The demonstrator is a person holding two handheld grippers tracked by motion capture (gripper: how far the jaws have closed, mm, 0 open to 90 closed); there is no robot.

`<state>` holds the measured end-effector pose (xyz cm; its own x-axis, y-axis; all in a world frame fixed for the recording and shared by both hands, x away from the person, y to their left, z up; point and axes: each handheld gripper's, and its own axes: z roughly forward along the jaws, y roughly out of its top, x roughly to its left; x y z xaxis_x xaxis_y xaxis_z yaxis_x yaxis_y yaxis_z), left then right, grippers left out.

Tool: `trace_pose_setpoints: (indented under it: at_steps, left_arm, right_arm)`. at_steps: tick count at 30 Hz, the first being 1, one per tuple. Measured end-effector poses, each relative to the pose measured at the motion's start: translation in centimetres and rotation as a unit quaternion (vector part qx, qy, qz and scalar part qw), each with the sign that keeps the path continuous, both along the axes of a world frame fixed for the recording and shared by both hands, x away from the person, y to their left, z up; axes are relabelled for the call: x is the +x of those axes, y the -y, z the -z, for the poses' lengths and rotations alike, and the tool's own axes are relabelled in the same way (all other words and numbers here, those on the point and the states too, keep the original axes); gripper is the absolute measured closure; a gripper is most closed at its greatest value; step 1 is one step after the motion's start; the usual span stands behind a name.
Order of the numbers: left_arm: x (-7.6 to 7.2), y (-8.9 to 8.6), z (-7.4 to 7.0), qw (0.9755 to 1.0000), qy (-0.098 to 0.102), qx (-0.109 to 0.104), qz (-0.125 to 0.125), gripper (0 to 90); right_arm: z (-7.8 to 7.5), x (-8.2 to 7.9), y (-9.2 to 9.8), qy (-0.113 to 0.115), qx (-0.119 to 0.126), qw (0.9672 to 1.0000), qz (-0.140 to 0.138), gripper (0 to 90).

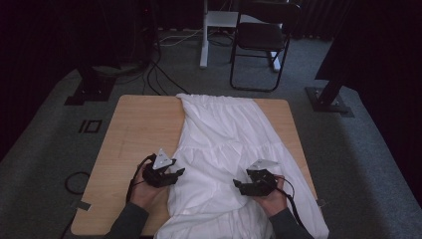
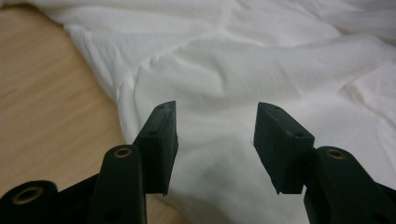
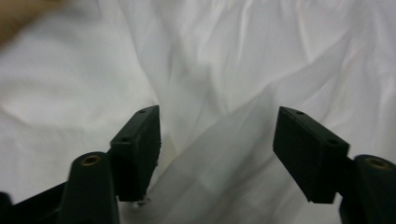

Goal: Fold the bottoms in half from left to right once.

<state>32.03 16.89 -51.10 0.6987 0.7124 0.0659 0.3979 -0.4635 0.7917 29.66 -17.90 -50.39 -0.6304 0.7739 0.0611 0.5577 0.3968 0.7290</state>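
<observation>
A white tiered cloth, a skirt by its look, lies lengthwise on the wooden table, its near end hanging over the front edge. My left gripper sits at the cloth's left edge, pointing right, jaws open. In the left gripper view the gripper has its jaws apart over the white cloth, and nothing is pinched. My right gripper rests over the cloth's right half, pointing left. In the right gripper view this gripper stands open above folds of cloth, gripping nothing.
Bare wood lies left of the cloth. Beyond the table stand a black chair, a white desk leg and dark stand bases on grey carpet, with cables trailing on the floor.
</observation>
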Motion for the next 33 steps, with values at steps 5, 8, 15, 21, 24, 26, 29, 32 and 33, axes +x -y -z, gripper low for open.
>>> trace_pose_setpoints:
  at_steps: [5,8,15,21,24,26,29,32,33]
  left_arm:
    - [-0.3,-0.1,0.6,1.0000,-0.005,0.001,0.000,48.2]
    - [-0.3,0.1,0.7,1.0000,-0.006,0.003,0.000,47.7]
    - [-0.2,0.8,0.6,1.0000,-0.003,0.003,0.004,47.2]
    - [-0.2,1.8,0.3,0.9999,0.003,0.001,0.014,46.5]
    - [-0.2,3.0,0.7,0.9996,-0.005,0.002,0.027,45.4]
    - [-0.3,3.9,1.1,0.9992,-0.013,0.002,0.037,44.4]
    - [-0.5,5.0,1.8,0.9984,-0.021,0.017,0.050,44.0]
    - [-0.4,6.7,3.1,0.9965,-0.032,0.044,0.063,45.2]
    - [-0.4,6.7,3.1,0.9965,-0.032,0.044,0.063,49.0]
  right_arm:
    - [1.4,-0.9,0.4,-0.006,-0.088,0.9961,-0.008,69.3]
    - [1.5,-1.2,1.9,-0.017,-0.077,0.9969,-0.003,87.5]
    - [-1.2,-2.6,7.1,0.041,-0.018,0.9975,0.056,89.1]
    - [-6.5,-4.4,12.8,0.168,0.033,0.9729,0.155,89.3]
    - [-3.9,-2.6,15.1,0.127,-0.007,0.9728,0.193,89.1]
    - [-1.2,-1.4,15.8,0.090,-0.019,0.9763,0.196,89.1]
    - [1.2,-0.5,16.2,0.059,-0.035,0.9769,0.202,89.0]
    - [3.8,0.2,16.6,0.027,-0.032,0.9781,0.204,88.8]
    - [3.8,0.2,16.6,0.027,-0.032,0.9781,0.204,88.8]
